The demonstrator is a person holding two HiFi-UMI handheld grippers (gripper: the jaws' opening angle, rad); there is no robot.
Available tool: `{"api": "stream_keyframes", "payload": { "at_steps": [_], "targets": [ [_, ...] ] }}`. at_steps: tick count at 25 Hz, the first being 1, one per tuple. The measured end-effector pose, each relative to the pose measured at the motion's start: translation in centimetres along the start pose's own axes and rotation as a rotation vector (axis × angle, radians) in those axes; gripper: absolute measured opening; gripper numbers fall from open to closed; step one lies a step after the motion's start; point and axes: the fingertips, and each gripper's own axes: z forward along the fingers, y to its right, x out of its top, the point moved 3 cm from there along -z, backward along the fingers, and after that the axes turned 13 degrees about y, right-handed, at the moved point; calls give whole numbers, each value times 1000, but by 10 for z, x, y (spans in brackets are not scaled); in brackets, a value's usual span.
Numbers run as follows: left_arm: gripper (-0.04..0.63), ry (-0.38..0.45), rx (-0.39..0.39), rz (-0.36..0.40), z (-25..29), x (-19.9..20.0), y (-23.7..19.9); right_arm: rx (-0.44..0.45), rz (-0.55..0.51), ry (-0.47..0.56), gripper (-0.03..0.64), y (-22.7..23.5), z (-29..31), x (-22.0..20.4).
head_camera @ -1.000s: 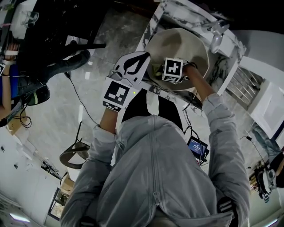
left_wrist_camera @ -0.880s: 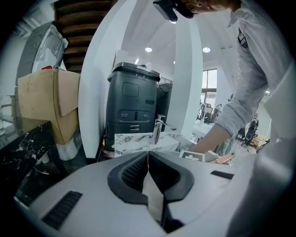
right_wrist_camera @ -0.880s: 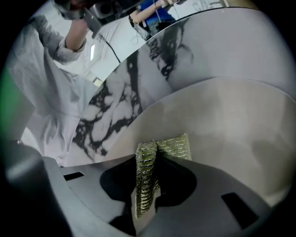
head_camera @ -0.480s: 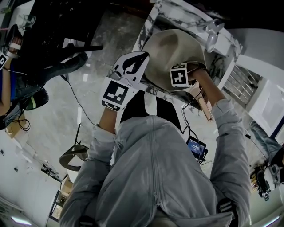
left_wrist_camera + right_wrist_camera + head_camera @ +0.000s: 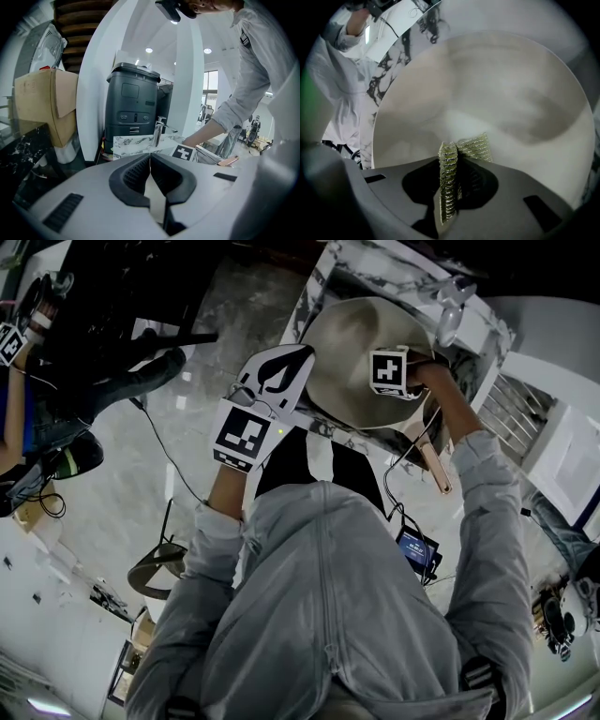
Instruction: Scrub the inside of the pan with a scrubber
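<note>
Right tool [image 5: 452,161] tight on scrubber [image 5: 477,146] inside pan [image 5: 511,93]; left tool [image 5: 150,161] closed, empty.

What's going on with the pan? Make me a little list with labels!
pan: big, pale, at the marble sink
handle: coppery, sticks out toward the person
scrubber: gold mesh, folded, over the pan's inside
right gripper: shut on the scrubber
left gripper: jaws together at the pan's rim, seemingly pinching it
tap: on the far side of the pan
</note>
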Motion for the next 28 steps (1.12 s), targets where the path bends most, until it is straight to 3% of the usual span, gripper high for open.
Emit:
{"api": "stream_keyframes", "payload": {
  "at_steps": [7,14,20,23,25,28],
  "targets": [
    [23,-12,-7,-2,1,-3,2,-221,134,134,95,55,-14,8],
    [23,-20,-7,-10,1,-7,-1,-360,116,263,97,90,-13,48],
    [23,-27,-18,-15,2,-8,1,-327,151,337,97,97,-10,84],
    [23,-27,-14,-11,1,-8,-1,-292,159,316,98,88,-9,88],
    [23,-23,-10,-11,1,-7,-1,-239,165,304,101,76,-6,89],
    [23,-22,-10,-9,0,-7,-1,-150,105,399,104,60,3,111]
  ]
}}
